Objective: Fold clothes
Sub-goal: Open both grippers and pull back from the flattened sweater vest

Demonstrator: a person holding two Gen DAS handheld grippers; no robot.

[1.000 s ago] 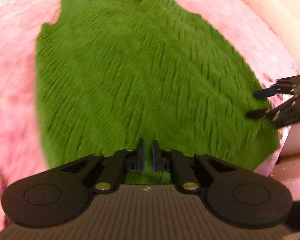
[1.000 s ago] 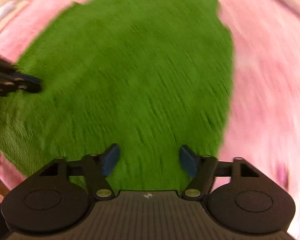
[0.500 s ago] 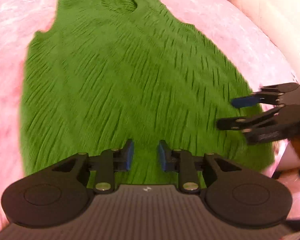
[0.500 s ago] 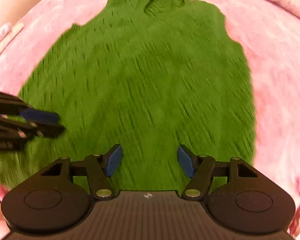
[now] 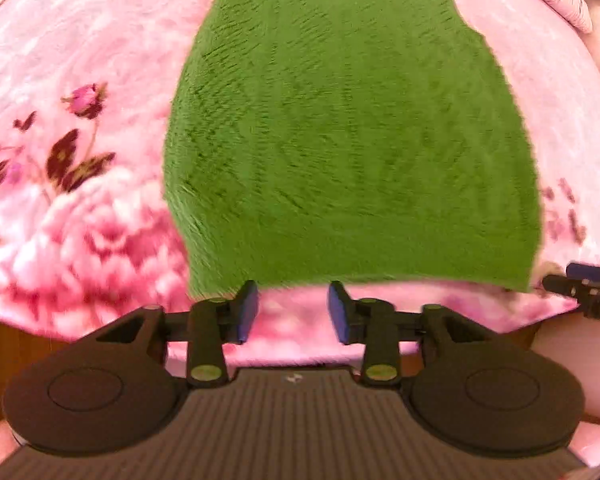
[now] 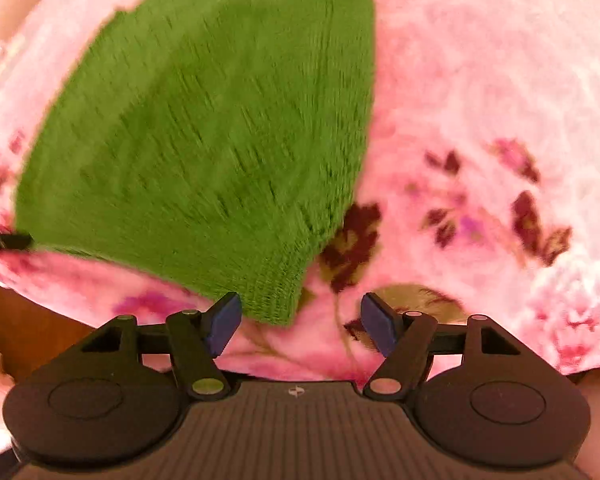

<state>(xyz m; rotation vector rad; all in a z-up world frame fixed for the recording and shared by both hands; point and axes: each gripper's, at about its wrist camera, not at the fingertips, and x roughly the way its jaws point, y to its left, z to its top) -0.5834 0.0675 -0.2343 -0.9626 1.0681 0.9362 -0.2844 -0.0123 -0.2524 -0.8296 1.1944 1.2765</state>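
The green knitted sleeveless sweater [image 5: 352, 140] lies flat, unfolded, on the pink floral blanket [image 5: 80, 200] — both grippers' jaws released, empty, the left gripper's [image 5: 293, 312] having just been opening — folding all ahead.

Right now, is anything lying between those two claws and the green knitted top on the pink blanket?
Nothing visible. The green knit vest lies flat on the pink floral blanket. The left gripper, jaws just opened and empty, and the open right gripper hover at its hem.

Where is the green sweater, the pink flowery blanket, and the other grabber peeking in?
green sweater [image 5: 352, 128]: left wrist view, middle of the knit body.
pink flowery blanket [image 5: 80, 216]: left wrist view, bare flowered part left of the sweater.
right gripper [image 5: 580, 280]: left wrist view, fingertips at the right edge.
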